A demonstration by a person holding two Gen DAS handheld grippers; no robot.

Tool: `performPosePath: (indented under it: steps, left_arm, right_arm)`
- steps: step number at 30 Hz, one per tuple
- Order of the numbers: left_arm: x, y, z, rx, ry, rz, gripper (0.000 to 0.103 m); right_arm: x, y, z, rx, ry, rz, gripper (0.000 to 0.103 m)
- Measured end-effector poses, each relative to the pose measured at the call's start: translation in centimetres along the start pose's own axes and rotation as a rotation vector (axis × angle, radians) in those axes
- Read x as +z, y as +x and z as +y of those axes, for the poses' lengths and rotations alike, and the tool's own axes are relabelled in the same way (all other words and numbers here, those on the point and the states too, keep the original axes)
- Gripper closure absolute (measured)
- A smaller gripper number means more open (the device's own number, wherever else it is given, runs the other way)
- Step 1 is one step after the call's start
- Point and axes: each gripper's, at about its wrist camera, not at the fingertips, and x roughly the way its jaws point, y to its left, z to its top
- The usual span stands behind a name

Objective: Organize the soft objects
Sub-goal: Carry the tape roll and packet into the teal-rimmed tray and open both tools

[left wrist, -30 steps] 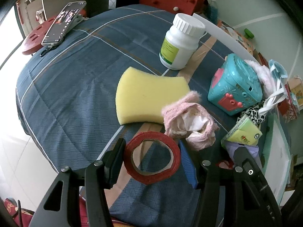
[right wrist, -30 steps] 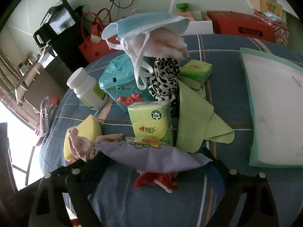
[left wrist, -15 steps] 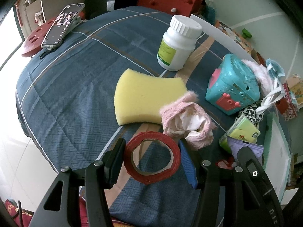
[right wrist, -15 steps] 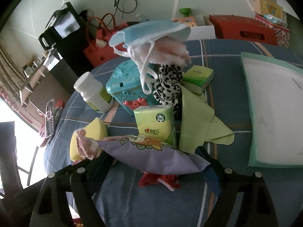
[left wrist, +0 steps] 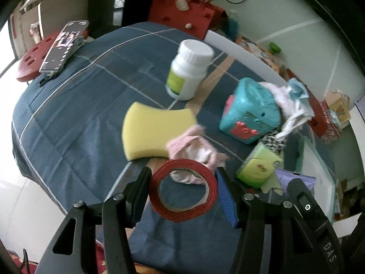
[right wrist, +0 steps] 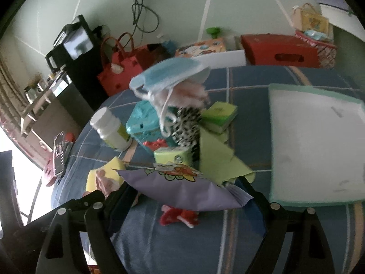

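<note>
The left gripper (left wrist: 182, 189) is clamping a red ring of adhesive tape (left wrist: 183, 188) between its jaws, above the blue checked worktop (left wrist: 75, 105). The right gripper (right wrist: 182, 191) is pinching a soft lilac printed packet (right wrist: 182, 190), its jaws closed on the ends. Beyond the tape, a crumpled pink cloth (left wrist: 194, 148) is lying against a yellow foam sponge (left wrist: 155, 132). Both are probably light and squashy; gripping the sponge across its narrow waist looks safest.

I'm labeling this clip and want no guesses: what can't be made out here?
- Red item, right wrist view: mostly hidden under the purple pouch; identity unclear.
- Phone screen, left wrist view: too small and blurred to read.
- Tissue pack label, right wrist view: motion-blurred, lower part covered by the pouch.
</note>
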Motion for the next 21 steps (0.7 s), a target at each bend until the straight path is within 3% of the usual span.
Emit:
performPosePath:
  steps: [4,12,21]
  left_arm:
    - [0.8,-0.9,-1.8,-0.033,0.051,0.005,0.045]
    - [1.8,-3.1,-7.2,-0.08,0.191,-0.066,0.045]
    - [1.4,-2.2,-12.1,-0.121,0.289,-0.074,0.045]
  right_arm:
    - [1.3,-1.4,-0.6,-0.055,0.009,-0.008,0.015]
    - [3.9,-3.7,-2.0,-0.147,0.026,-0.043,0.015]
    - [5.8,-4.7,-7.5,-0.282,0.144,-0.059,0.015]
